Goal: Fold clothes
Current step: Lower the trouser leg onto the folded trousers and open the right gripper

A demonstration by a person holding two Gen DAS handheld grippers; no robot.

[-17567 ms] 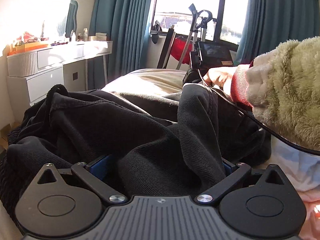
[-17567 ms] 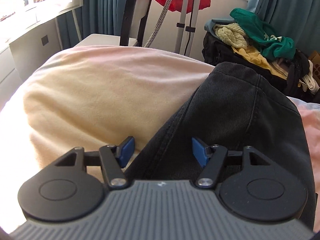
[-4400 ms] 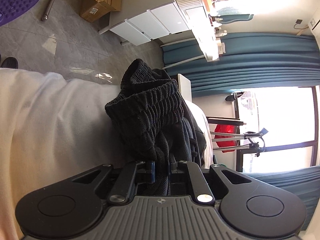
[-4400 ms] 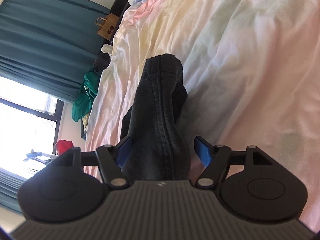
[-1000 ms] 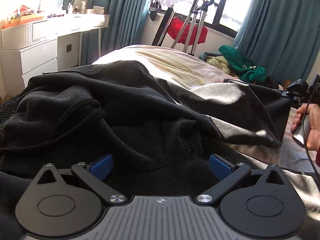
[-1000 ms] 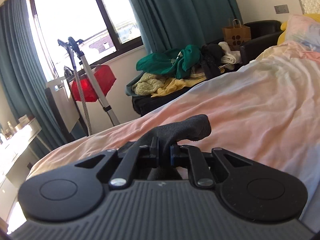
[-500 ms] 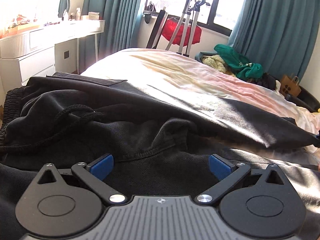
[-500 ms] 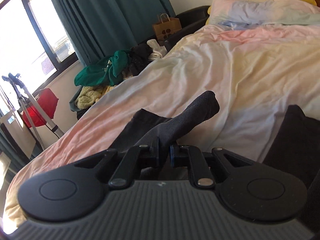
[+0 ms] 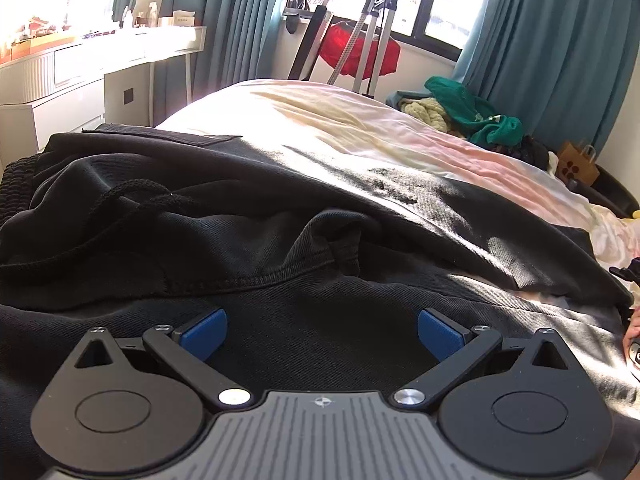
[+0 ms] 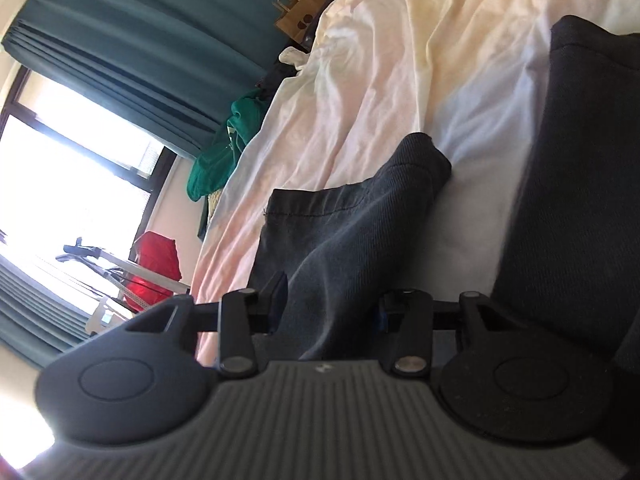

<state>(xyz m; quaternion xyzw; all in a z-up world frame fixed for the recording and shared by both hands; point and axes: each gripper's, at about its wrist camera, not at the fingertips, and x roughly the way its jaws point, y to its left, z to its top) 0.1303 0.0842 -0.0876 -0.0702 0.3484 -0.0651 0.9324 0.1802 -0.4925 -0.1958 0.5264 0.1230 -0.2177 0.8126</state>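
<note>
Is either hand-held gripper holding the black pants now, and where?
Neither. Left hand-held gripper open above black pants; right hand-held gripper open around the leg hem.

A bed (image 9: 360,128) with pale, rumpled sheets carries black trousers (image 9: 248,208) spread across it.

Our left gripper (image 9: 319,334) is matte black plastic with a grey ribbed centre plate carrying a tiny compass-style mark, a round embossed disc on each side, and silver screws at the pivots of two angled black link arms ending in bright blue pads (image 9: 202,330). Our right gripper (image 10: 330,308) is the same kit: ribbed grey plate, black discs, silver pivot screws. Its blue pads barely peek out behind the black finger brackets.
</note>
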